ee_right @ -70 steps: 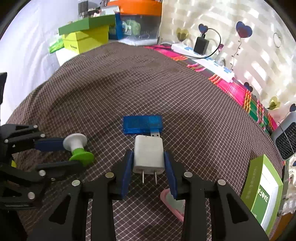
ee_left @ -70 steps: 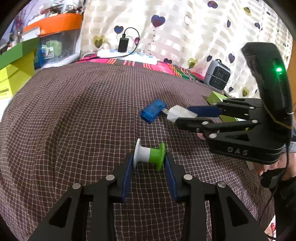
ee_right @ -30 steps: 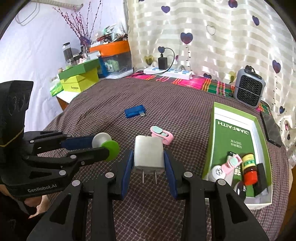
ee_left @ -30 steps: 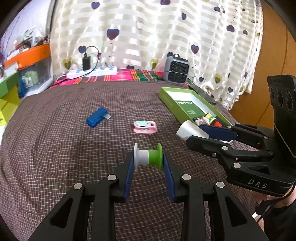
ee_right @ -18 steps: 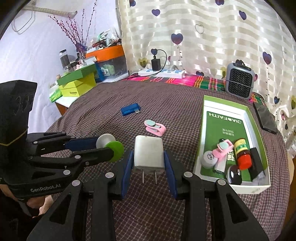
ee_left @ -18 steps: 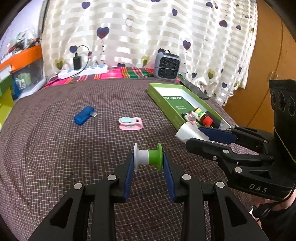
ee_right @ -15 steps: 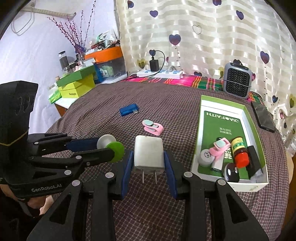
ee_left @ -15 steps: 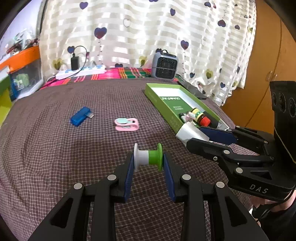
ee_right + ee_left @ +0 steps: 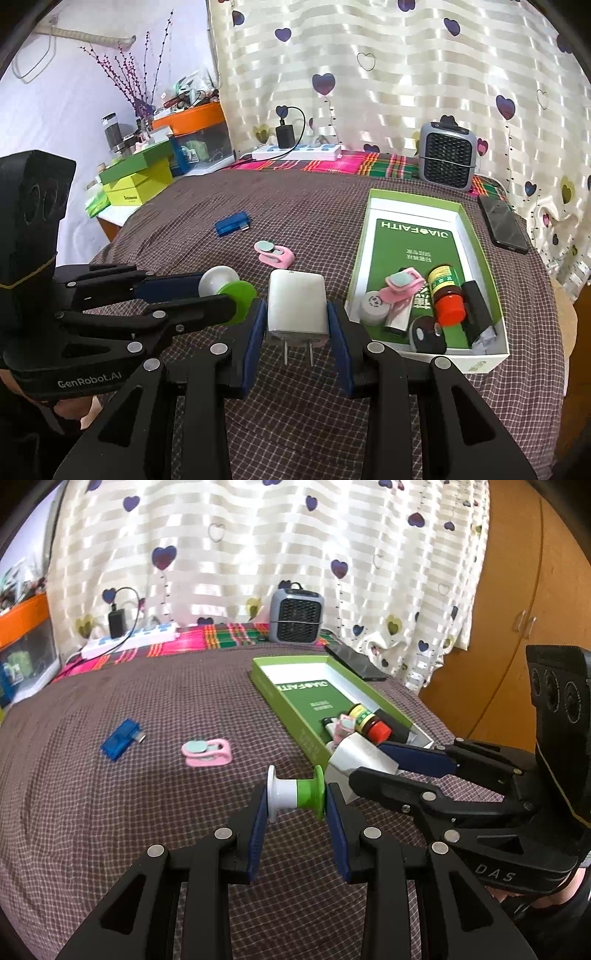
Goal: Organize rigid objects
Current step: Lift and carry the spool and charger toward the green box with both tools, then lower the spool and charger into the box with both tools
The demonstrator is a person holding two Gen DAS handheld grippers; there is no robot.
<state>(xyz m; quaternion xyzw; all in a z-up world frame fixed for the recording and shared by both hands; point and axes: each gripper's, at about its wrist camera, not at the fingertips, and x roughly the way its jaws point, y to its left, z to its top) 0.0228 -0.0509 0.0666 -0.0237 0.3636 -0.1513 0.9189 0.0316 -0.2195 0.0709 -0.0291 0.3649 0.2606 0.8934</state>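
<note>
Blue-padded, the left tool (image 9: 297,806) clamps a white-and-green spool (image 9: 295,793) and the right tool (image 9: 297,334) a white plug adapter (image 9: 297,312), both above the bench (image 9: 295,206) beside a green "JIAOFAITH" box (image 9: 406,240) holding a red-capped bottle (image 9: 445,295), pink clip (image 9: 402,284) and small items.

White-green spool (image 9: 296,793) and white charger (image 9: 297,312) held aloft, side by side

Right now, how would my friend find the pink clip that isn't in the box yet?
Start at the green box on the checked tablecloth. Outside its long left wall lies the pink clip, alone on the cloth. The blue USB stick lies beyond it; the other pink clip is inside the box.
</note>
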